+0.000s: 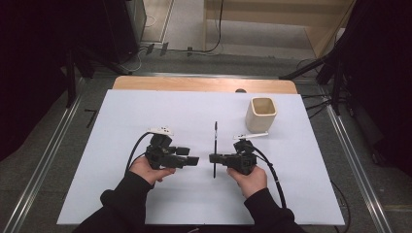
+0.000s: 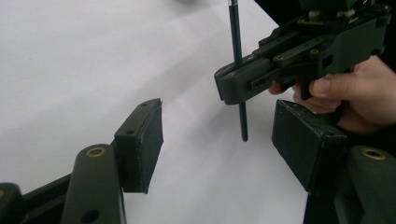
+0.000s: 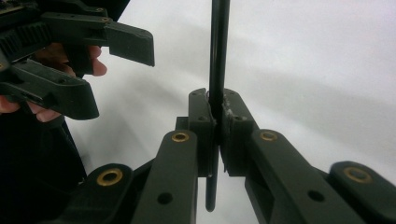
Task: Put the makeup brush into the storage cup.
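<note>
1. Pen (image 1: 215, 148): thin black rod; clamped across the right gripper (image 1: 214, 158); held above the white table sheet (image 1: 145, 111); lies to the left of the cream cup (image 1: 261, 114), well apart from it; one end points away from the person, the other toward them.
2. Right gripper: jaws fully closed on the pen's shaft, pads pressing from both sides; sits left of and nearer the person than the cup.
3. Left gripper (image 1: 193, 160): jaws wide apart, nothing between the pads; aimed at the pen from its far side relative to the cup; near, not touching.
4. Cup: upright, open mouth, apparently empty; at the sheet's far right.
5. Risk, judged: narrow shaft may pivot or slip in the right grip if the left pads strike it off-centre; a closure short of the pen grasps nothing; release before the left gripper holds would drop the pen on the sheet.
</note>
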`<state>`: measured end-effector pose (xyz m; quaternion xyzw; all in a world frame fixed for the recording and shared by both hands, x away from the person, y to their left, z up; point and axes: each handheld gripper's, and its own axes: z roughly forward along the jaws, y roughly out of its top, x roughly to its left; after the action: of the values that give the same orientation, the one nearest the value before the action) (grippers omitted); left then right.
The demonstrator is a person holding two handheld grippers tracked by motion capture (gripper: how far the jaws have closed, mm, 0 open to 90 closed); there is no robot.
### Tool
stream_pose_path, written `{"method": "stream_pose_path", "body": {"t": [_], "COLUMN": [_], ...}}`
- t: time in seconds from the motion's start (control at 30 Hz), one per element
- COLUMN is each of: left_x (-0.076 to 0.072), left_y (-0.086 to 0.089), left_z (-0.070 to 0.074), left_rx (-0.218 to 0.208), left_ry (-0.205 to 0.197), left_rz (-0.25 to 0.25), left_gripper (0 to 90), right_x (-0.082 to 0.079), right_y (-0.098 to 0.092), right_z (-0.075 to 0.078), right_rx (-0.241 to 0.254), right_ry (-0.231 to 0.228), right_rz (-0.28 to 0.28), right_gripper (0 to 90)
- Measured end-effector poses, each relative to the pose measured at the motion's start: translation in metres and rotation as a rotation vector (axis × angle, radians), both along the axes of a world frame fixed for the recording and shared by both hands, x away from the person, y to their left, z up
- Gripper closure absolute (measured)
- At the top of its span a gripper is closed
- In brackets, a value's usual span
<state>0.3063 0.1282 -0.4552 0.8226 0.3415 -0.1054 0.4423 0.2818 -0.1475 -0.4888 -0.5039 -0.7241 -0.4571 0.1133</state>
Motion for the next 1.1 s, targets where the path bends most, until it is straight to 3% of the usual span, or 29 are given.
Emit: {"method": "stream_pose_path", "body": {"t": [0.27, 0.67, 1.1], "left_x": [-0.002, -0.006, -0.012], "left_y": [0.006, 0.016, 0.025], "left_z": [-0.001, -0.002, -0.004], "left_rx": [0.042, 0.14, 0.179], "left_ry": [-0.037, -0.11, -0.155], "left_rz": [-0.014, -0.047, -0.05], "left_gripper": [33.5, 32.9, 32.9], "right_x": [0.0, 0.0, 0.0], "right_y": [-0.001, -0.001, -0.002], "right_z": [0.0, 0.0, 0.001], "right_rx": [-0.001, -0.009, -0.009], "right_ry": [0.001, 0.0, 0.0], "right_rz": [0.002, 0.008, 0.011], "right_gripper": [86.3, 86.3, 86.4]}}
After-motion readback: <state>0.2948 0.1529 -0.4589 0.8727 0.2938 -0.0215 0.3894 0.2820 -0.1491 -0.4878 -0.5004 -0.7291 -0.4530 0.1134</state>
